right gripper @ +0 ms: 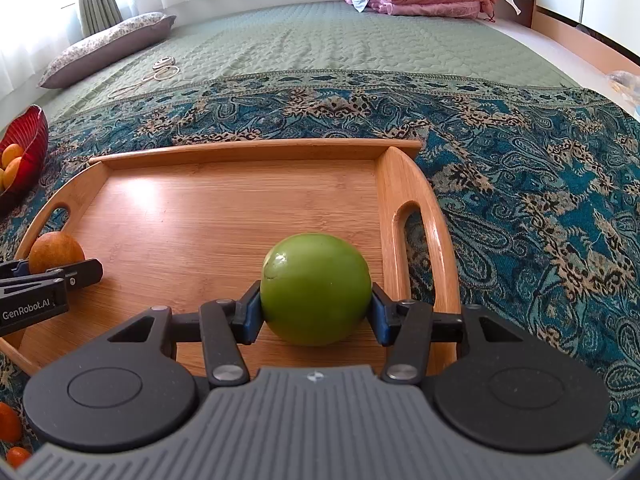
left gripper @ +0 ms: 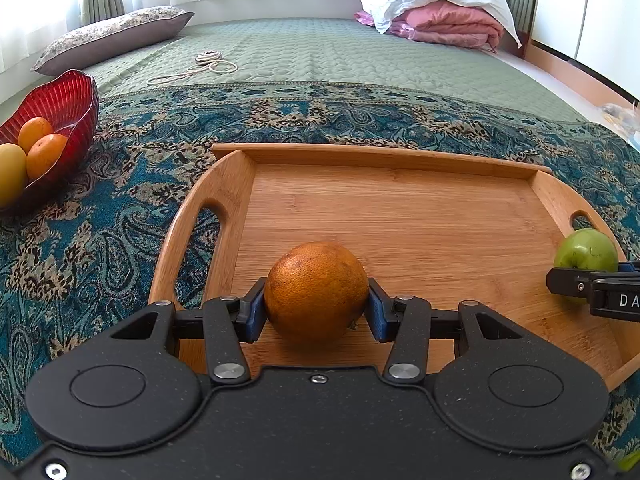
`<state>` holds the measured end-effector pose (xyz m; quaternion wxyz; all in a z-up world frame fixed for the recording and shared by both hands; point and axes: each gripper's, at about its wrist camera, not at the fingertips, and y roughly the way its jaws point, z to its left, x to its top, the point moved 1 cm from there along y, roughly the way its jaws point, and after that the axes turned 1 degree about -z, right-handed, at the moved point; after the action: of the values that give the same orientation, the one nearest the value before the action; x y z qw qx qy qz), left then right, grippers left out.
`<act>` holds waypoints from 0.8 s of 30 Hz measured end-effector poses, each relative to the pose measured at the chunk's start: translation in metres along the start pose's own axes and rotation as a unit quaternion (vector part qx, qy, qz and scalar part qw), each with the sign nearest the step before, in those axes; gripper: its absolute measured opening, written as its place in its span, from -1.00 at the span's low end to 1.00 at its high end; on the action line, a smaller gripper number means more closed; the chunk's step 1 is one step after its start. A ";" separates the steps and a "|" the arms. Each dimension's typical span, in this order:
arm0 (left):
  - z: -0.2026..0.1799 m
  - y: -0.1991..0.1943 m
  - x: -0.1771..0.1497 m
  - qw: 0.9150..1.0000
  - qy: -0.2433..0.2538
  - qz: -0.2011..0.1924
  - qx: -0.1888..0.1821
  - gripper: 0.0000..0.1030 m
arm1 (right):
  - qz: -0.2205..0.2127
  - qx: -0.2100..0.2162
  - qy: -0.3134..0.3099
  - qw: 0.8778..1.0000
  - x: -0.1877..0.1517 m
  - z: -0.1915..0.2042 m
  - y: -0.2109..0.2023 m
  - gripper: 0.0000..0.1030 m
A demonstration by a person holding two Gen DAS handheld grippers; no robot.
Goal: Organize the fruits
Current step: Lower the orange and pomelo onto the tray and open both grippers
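My left gripper (left gripper: pixel 316 312) is shut on an orange (left gripper: pixel 316 290) low over the near left part of a wooden tray (left gripper: pixel 400 208). My right gripper (right gripper: pixel 316 312) is shut on a green apple (right gripper: pixel 314 288) over the tray's (right gripper: pixel 240 208) near right part. The apple (left gripper: pixel 586 250) and the right gripper (left gripper: pixel 592 288) show at the right edge of the left wrist view. The orange (right gripper: pixel 56 252) and the left gripper (right gripper: pixel 44 280) show at the left edge of the right wrist view.
A red glass bowl (left gripper: pixel 76 100) with oranges (left gripper: pixel 44 148) and a yellow fruit (left gripper: pixel 10 172) stands left of the tray on a patterned blue bedspread (left gripper: pixel 120 208). Small oranges (right gripper: pixel 10 424) lie near left. A pillow (left gripper: pixel 112 36), cord (left gripper: pixel 200 66) and folded bedding (left gripper: pixel 440 20) lie further back.
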<state>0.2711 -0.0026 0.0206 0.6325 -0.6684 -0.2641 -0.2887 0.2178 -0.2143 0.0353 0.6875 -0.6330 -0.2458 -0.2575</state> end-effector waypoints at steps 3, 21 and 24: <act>0.000 0.000 0.000 1.000 0.000 0.000 0.000 -0.10 | 0.000 0.000 0.000 1.000 0.000 0.000 0.000 0.08; -0.002 -0.007 0.000 1.000 0.015 -0.004 -0.001 -0.07 | -0.001 0.002 0.005 1.000 -0.001 -0.002 -0.001 0.18; -0.001 -0.012 0.000 1.000 0.021 -0.011 -0.002 0.04 | -0.003 0.006 0.012 1.000 -0.002 -0.005 -0.004 0.34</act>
<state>0.2626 -0.0034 0.0293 0.6333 -0.6608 -0.2574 -0.3097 0.2138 -0.2193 0.0361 0.6934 -0.6249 -0.2410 -0.2657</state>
